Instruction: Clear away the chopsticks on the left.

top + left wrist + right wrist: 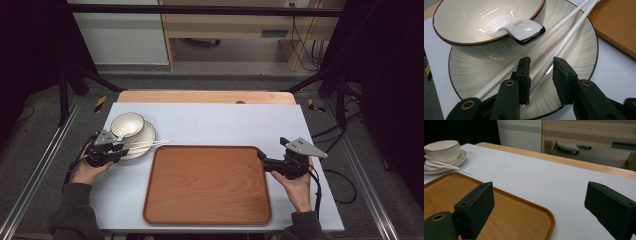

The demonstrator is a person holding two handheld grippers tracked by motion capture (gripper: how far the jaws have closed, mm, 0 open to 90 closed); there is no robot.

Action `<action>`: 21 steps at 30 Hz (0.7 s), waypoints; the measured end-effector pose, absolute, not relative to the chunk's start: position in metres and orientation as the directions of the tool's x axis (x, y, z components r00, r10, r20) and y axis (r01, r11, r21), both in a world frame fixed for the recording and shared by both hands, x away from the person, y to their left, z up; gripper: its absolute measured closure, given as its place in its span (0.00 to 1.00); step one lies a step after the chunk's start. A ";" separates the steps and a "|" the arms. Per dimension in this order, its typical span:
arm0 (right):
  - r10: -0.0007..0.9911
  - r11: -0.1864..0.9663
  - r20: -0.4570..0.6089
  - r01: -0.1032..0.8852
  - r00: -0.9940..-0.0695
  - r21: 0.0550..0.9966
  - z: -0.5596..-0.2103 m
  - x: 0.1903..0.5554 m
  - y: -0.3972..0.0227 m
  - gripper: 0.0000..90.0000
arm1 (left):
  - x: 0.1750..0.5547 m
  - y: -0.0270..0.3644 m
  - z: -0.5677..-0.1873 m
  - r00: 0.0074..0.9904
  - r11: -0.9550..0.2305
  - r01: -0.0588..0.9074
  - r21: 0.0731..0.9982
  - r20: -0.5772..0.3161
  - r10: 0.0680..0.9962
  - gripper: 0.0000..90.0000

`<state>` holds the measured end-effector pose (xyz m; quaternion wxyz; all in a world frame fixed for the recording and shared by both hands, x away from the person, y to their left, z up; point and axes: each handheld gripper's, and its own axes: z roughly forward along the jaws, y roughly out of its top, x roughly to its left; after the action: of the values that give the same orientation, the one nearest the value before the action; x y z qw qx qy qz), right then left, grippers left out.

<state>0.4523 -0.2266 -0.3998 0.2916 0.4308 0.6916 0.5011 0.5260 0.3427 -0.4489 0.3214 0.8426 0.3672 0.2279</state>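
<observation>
- The white chopsticks (559,47) are lying side by side across the plate (584,50), just in front of the bowl (474,22), with their far ends reaching past the plate rim toward the wooden tray (616,27).
- Your left gripper (541,75) is reaching in over the near rim of the plate; its jaws are standing a little apart with one chopstick running between them, and the pads are not pressing on it. The second chopstick is passing just outside the left-hand jaw.
- A white spoon (524,30) is resting in the bowl, its handle poking out over the rim toward you.
- The bowl is sitting on the plate at the table's (225,120) left side, just beside the tray's far left corner.
- Your right gripper (539,202) is hovering at the tray's far right corner, jaws spread wide with nothing between them.
</observation>
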 end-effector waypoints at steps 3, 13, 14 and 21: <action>0.887 0.128 0.028 0.304 -0.460 0.944 -0.400 0.452 -0.227 0.10 | 0.526 0.342 -0.449 0.630 -0.528 0.469 0.708 0.150 0.762 0.76; 0.887 0.130 0.029 0.309 -0.460 0.942 -0.400 0.452 -0.225 0.10 | 0.523 0.342 -0.448 0.645 -0.528 0.476 0.704 0.129 0.753 0.80; 0.887 0.127 0.032 0.309 -0.460 0.942 -0.400 0.452 -0.225 0.10 | 0.523 0.342 -0.448 0.646 -0.527 0.477 0.703 0.126 0.753 0.81; 0.888 0.132 0.024 0.305 -0.459 0.943 -0.400 0.452 -0.226 0.10 | 0.521 0.338 -0.449 0.648 -0.523 0.492 0.696 0.109 0.754 0.84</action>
<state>0.4520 -0.2260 -0.4000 0.2923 0.4303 0.6933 0.4987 0.5213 0.3383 -0.4494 0.3219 0.8486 0.3671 0.2035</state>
